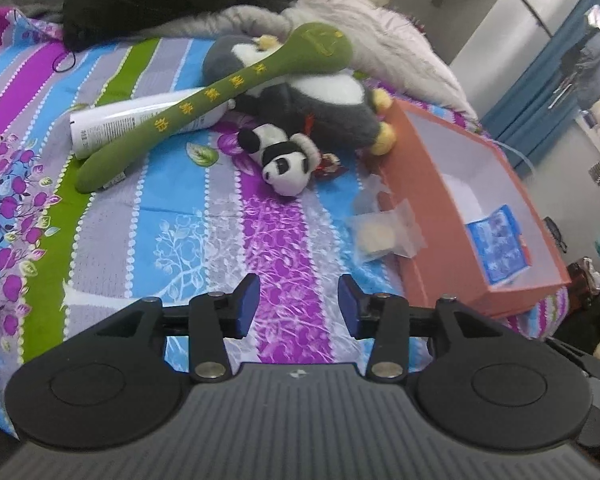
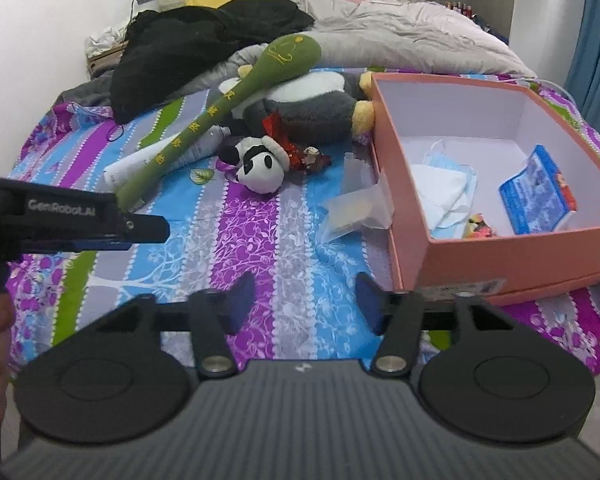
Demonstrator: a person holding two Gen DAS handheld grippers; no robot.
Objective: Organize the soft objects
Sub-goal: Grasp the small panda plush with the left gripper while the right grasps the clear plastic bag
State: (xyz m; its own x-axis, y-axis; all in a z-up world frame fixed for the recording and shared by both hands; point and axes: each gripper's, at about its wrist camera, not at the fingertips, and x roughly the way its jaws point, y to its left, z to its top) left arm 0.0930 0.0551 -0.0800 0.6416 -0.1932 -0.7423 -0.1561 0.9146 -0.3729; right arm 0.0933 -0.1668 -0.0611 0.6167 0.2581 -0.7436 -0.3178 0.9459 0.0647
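Though half-buried, grey plush penguin [image 1: 324, 104] discernible.

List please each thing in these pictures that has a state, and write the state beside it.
left gripper: open, holds nothing
right gripper: open, holds nothing
orange box: open, no lid on it
face masks: lying in the box
blue packet: in the box, leaning on its wall
green plush stick: lying across the white tube and the grey plush toy
small panda toy: lying on the bedsheet
clear bag: on the bedsheet, against the box
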